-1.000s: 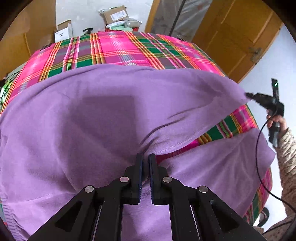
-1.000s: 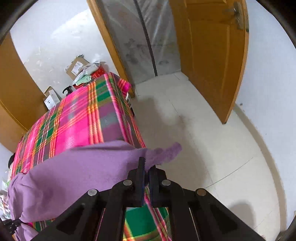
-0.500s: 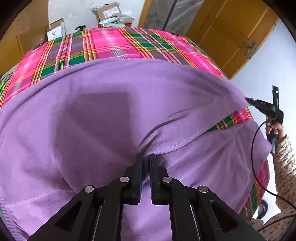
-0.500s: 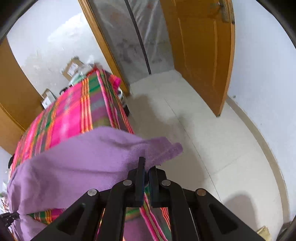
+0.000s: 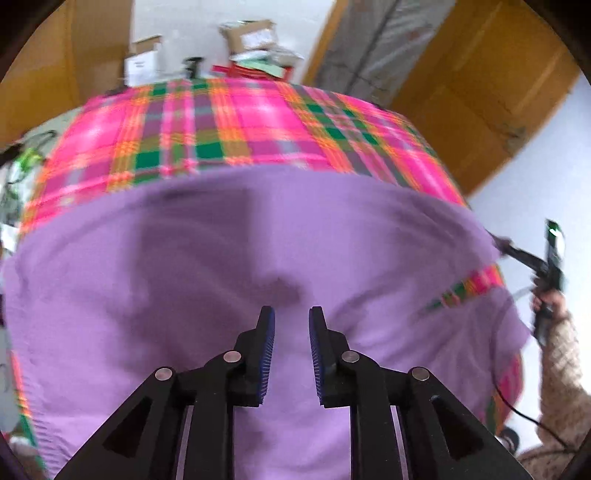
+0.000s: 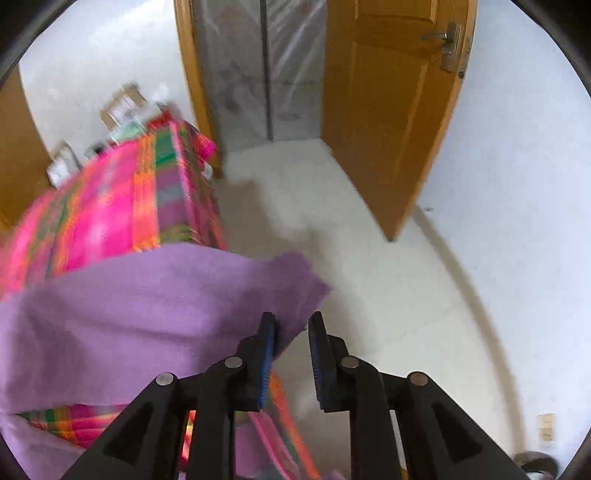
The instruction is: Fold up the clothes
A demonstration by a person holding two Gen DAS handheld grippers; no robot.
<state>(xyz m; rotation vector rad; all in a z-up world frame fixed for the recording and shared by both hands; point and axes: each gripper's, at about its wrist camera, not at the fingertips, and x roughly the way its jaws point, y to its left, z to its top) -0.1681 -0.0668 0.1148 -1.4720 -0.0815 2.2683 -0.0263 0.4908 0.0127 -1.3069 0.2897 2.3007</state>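
A fold of the purple cloth (image 5: 229, 258) is being released: the jaws of the left gripper (image 5: 291, 321) and right gripper (image 6: 291, 326) have just been opening, pads clear of fabric. The cloth is spread to the right edge of the plaid-covered table (image 5: 229, 125). Next, a fresh edge must probably be pinched. A wooden door (image 6: 384, 110) stands open beyond.

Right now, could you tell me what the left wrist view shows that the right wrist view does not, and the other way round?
Only the left wrist view shows the open left tongs above the broad face of the purple cloth, nothing between them, plus the right tongs from outside, in the person's hand. Only the right wrist view shows the door with its handle, the pale floor, and the cloth's free corner beside the open right tongs. Both tongs have just opened. Both views share the cloth, the plaid cover and the cardboard boxes behind.
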